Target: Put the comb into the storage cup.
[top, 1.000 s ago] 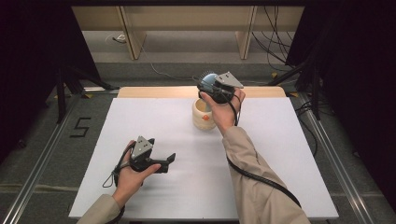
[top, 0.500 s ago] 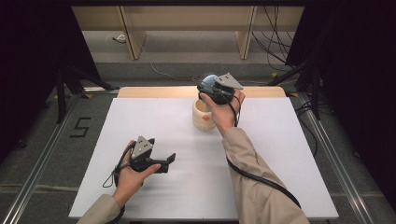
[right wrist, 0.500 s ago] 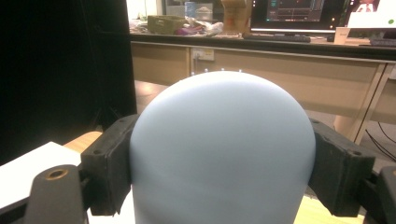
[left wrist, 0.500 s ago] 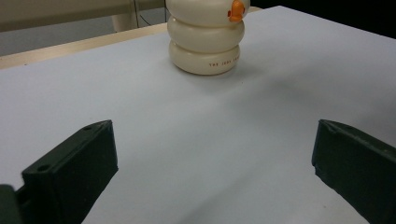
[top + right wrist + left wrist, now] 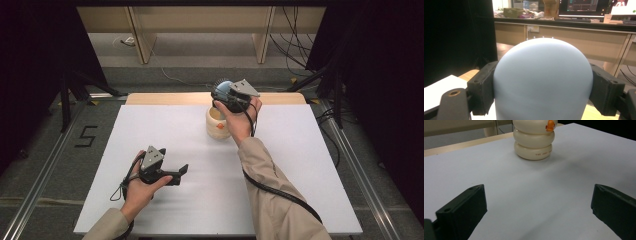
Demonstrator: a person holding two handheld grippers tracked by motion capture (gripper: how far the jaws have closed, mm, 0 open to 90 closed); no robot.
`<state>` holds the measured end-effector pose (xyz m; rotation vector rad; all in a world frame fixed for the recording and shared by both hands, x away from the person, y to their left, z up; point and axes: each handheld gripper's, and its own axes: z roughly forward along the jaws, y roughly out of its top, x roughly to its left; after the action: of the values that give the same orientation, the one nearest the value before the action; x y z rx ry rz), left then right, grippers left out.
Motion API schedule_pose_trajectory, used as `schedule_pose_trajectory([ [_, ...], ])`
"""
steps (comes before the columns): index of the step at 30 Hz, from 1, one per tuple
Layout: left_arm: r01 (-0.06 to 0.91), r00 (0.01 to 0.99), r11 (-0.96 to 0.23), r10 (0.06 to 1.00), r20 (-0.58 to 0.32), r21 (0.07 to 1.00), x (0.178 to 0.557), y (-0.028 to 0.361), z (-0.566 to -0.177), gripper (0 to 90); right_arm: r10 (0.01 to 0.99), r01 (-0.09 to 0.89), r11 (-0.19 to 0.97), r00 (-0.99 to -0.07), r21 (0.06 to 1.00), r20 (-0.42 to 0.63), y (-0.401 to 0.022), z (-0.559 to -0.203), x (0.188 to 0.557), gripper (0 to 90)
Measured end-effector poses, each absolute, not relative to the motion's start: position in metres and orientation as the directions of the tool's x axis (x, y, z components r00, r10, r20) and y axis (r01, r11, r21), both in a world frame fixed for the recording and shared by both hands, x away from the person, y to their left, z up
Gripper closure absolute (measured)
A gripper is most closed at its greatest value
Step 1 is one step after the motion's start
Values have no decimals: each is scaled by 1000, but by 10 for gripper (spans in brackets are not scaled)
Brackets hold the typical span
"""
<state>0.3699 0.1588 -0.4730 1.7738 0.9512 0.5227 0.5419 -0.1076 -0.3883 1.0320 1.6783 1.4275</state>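
Two grippers, high view: we see the right gripper [image 5: 223, 90] raised over the far middle of the white table [image 5: 300, 165], clamped on a pale blue brush [image 5: 223, 87] with short bristles fringing its round edge.
Cup, high view: a cream ribbed cup [image 5: 218, 123] stands just below and beside our right hand [image 5: 239, 117], near the table's far edge, with a small orange mark low on its side.
Left gripper, high view: the left gripper [image 5: 183, 170] lies low over the near left part of the table, jaws apart, nothing between them, well apart from the cup.
Left gripper view: our two black jaws stand wide at the bottom corners with bare white table between them; the cup [image 5: 534, 140] stands ahead, built of stacked rounded rings, glossy cream, an orange spot near its upper right and small printed lettering on the lowest ring.
Right gripper view: the brush [image 5: 542, 80] fills the gap between our jaws as a smooth, matt, pale blue dome, both black pads pressed to its flanks; tiny white bristle tips show along its top edge.
Background, right gripper view: a wooden bench [image 5: 579, 37] with clutter behind.
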Motion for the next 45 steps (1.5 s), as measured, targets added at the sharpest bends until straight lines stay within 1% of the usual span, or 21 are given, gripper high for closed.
schedule_pose_trajectory([
  [10,362,596,-178,799,-80,915,370,159,-473,0,893,125,81,-450,989,-16,-108,-389,541,198],
  [25,361,595,-177,799,-80,916,370,159,-473,0,895,138,75,-446,988,-5,-111,-387,541,191],
  [45,360,595,-178,800,-79,916,370,159,-473,0,889,152,68,-457,986,10,-112,-386,541,140],
])
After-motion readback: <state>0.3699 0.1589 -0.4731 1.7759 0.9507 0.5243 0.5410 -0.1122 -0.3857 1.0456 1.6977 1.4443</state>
